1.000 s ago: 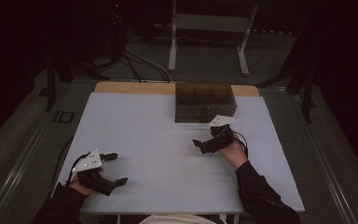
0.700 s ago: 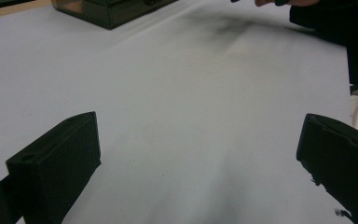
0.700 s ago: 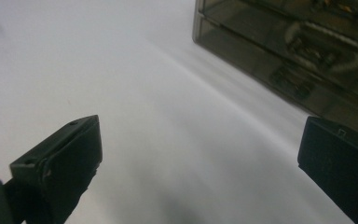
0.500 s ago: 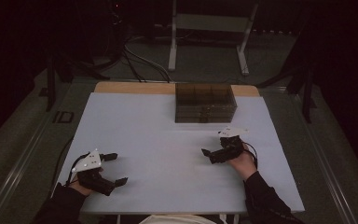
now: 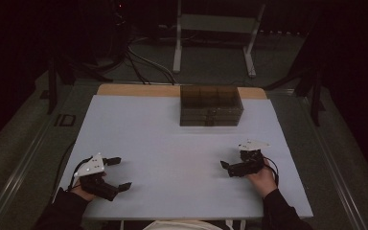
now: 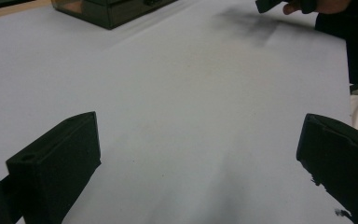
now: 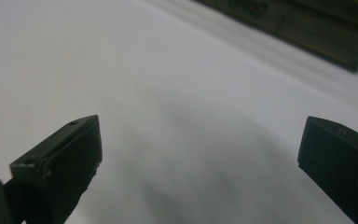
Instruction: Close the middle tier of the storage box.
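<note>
Dark room, cables and a metal stand on the floor behind; in front, a white table (image 5: 172, 143) with a strip of bare wood along its far edge. Toward that far edge, right of centre, a smoked see-through box (image 5: 211, 105) with compartments, lid apparently down, contents too dim to tell. Placed well away from both hands, probably so as to leave the near half free for working.

At the near left corner, the left gripper (image 5: 116, 173), jaws spread wide and nothing between them, just bare white surface. Held low and pointing across the table, likely parked in readiness. At the near right, the right gripper (image 5: 226, 166), likewise wide open and empty, aimed leftward along the table with the box off to its side. Both well apart from the box, neither touching it. Looks like a rest pose, with any reach toward the box not yet begun.
</note>
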A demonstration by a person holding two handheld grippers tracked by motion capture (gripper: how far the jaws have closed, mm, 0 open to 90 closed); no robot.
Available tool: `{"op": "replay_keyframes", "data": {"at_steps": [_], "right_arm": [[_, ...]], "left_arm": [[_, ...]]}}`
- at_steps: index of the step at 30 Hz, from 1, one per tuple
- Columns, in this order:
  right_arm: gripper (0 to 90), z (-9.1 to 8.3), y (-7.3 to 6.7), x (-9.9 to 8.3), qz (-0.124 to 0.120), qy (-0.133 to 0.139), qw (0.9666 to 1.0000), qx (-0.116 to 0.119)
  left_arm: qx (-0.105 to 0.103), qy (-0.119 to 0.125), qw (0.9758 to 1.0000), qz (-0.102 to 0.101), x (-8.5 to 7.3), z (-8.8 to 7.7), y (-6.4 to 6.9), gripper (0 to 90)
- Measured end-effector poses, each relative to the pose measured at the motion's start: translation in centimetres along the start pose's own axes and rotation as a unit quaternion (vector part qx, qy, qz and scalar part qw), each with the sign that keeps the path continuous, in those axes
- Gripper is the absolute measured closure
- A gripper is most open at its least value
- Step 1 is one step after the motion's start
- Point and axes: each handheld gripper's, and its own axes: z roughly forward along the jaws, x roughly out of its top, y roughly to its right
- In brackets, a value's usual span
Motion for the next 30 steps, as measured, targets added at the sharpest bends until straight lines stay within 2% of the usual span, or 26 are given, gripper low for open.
{"op": "replay_keyframes", "data": {"at_steps": [6,9,15,19,20,26,30], "right_arm": [[0.0,-0.9,0.6,-1.6,0.029,0.004,0.9995,-0.007],[0.0,-1.0,1.0,-2.1,0.026,0.002,0.9994,-0.021],[0.0,-0.1,2.0,-1.9,0.028,0.012,0.9991,-0.030],[0.0,0.0,1.8,-1.7,0.024,0.015,0.9992,-0.028],[0.0,0.0,1.6,-1.8,0.023,0.020,0.9994,-0.018],[0.0,-0.5,1.2,-2.2,0.011,0.034,0.9994,0.001],[0.0,-0.6,1.2,-2.3,0.015,0.034,0.9993,0.001]], "left_arm": [[0.000,0.000,1.0000,0.000,0.0,0.0,0.0,1.0],[0.001,-0.002,1.0000,0.000,0.0,0.0,0.0,1.0],[0.002,-0.001,1.0000,-0.001,0.0,0.0,-0.1,1.0],[0.001,-0.002,1.0000,-0.002,0.0,0.1,-0.1,1.0],[0.001,-0.002,1.0000,-0.002,0.0,0.1,-0.1,1.0],[0.000,-0.003,1.0000,-0.003,-0.1,0.1,0.0,1.0],[0.000,-0.003,1.0000,-0.003,-0.1,0.1,-0.1,1.0]]}}
